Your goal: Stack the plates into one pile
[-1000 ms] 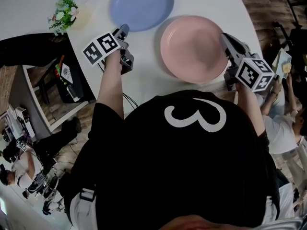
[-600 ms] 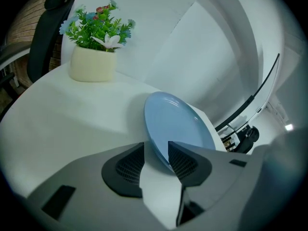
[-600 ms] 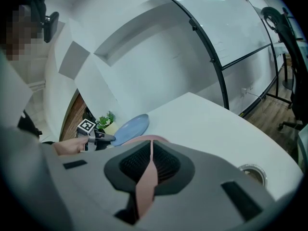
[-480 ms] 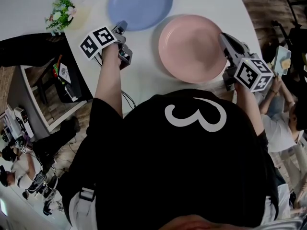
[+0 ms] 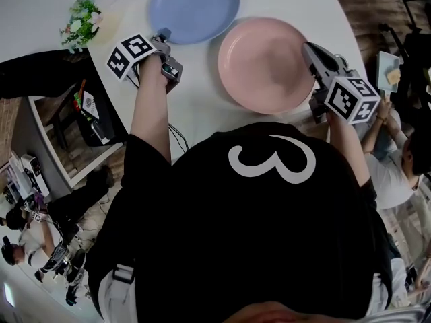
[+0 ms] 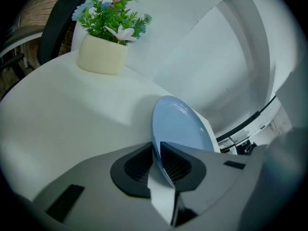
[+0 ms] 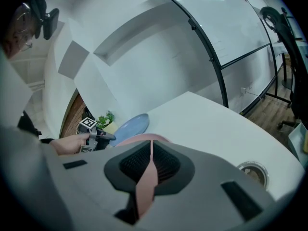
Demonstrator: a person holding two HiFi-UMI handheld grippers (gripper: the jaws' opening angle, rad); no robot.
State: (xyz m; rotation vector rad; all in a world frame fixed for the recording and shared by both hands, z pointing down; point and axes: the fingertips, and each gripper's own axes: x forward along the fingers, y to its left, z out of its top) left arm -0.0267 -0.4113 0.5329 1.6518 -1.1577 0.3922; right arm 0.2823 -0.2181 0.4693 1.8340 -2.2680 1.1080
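A blue plate (image 5: pixel 195 5) lies at the far side of the white round table (image 5: pixel 195 106). My left gripper (image 5: pixel 163 36) is at its near left rim. In the left gripper view the rim of the blue plate (image 6: pixel 180 124) runs between the jaws of the left gripper (image 6: pixel 159 148), which are closing on it, pads against both faces. A pink plate (image 5: pixel 266 62) sits right of and nearer than the blue one. My right gripper (image 5: pixel 308 49) is shut on its right rim, and the pink edge (image 7: pixel 144 186) shows squeezed between the pads of the right gripper (image 7: pixel 150 150).
A small pot of flowers (image 5: pixel 84 20) stands at the table's far left, close to the left gripper. The table edge curves round just behind both grippers. A round metal insert (image 7: pixel 252 172) sits in the tabletop to the right. Seated people (image 5: pixel 397 160) are beyond the right edge.
My left gripper has moved forward to the blue plate's rim and its jaws have closed round it. The right gripper keeps hold of the pink plate, which has drifted slightly left.
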